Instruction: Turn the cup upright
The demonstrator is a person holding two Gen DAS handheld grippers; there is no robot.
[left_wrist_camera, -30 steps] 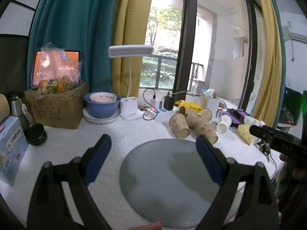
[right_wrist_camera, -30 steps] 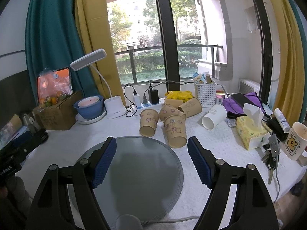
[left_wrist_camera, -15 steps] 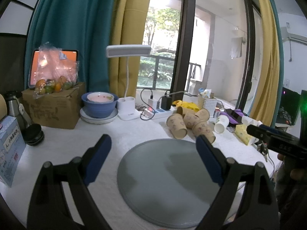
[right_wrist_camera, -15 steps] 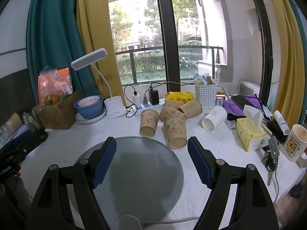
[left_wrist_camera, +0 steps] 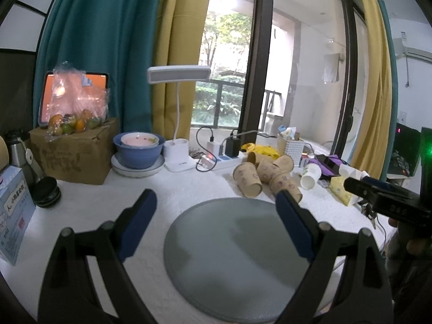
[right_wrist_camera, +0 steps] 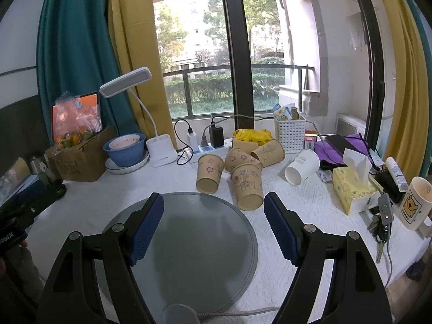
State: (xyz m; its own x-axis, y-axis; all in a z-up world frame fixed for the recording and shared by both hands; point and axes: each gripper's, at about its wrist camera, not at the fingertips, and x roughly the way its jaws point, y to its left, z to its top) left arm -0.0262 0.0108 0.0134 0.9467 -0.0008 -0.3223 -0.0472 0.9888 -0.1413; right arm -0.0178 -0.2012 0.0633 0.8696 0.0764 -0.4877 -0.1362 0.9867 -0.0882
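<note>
Left tongs (left_wrist_camera: 214, 206) had eased slightly nearer the table; right tongs (right_wrist_camera: 213, 210) unchanged. Both released, grasping nothing, poised above the grey mat (right_wrist_camera: 189, 245). Paper cups (right_wrist_camera: 247, 186) lay tipped just ahead of the right tongs, within easy reach.

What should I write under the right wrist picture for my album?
Open right claw above a round grey mat, with tipped brown paper cups waiting behind it.

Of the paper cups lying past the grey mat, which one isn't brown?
The white cup, lying on its side with its open mouth toward the camera, right of the brown patterned cups and left of the yellow tissue box. It alone is white.
</note>
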